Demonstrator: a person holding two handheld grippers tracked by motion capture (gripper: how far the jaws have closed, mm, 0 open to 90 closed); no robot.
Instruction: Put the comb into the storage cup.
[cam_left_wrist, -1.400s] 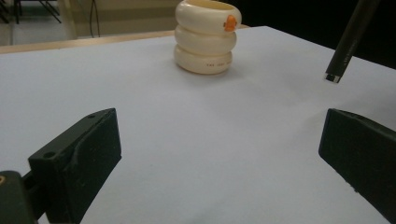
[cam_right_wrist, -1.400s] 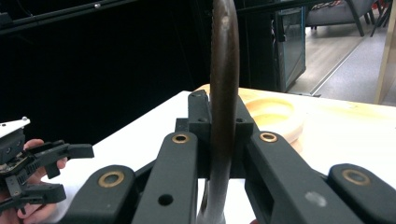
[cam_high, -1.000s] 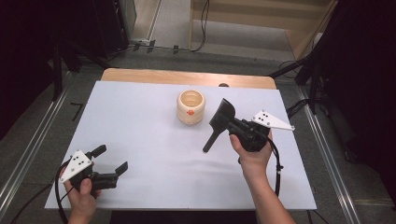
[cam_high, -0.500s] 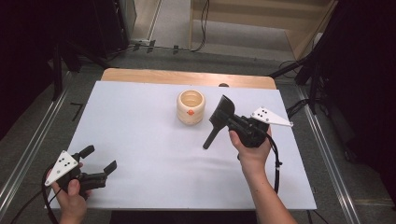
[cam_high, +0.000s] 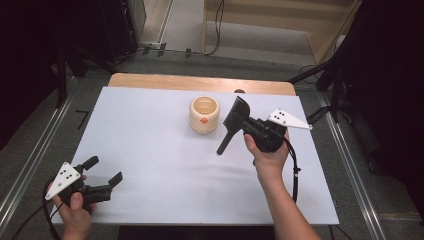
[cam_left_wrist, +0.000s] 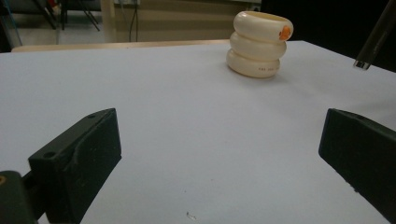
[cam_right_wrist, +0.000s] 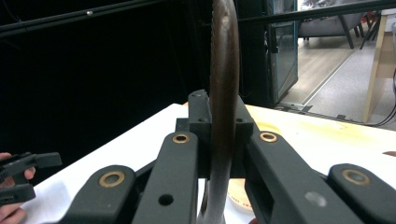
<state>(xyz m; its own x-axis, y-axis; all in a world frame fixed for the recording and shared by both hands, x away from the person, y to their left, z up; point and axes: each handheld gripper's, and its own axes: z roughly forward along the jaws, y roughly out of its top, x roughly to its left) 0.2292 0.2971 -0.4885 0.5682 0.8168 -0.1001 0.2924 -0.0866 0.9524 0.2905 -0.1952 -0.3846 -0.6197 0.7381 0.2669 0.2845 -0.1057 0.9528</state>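
My right tongs (cam_high: 243, 125) pinch one dark spatula-like tool (cam_high: 231, 126), its thin handle slanting down over the white surface (cam_high: 150, 130) near the far edge. One cream ribbed cup (cam_high: 204, 114) stands beside it. My left tongs (cam_high: 104, 176) hang spread at the near left corner.

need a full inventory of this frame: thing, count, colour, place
ribbed pot: 1, cream with an orange spot on its side, upright at the far middle of the sheet
dark tool: 1, dark brown to black, broad head and thin handle, clamped in the right tongs beside the pot, handle slanting down toward the sheet
table sheet: 1, white, covers the tabletop
tabletop edge: 1, light wood, bare strip at the far side
left tongs: 1, black with grey plate, near left corner, jaws wide apart, nothing between them
right tongs: 1, black with grey plate, right of the pot, shut on the tool
hands: 2, one per tongs, entering from the near edge
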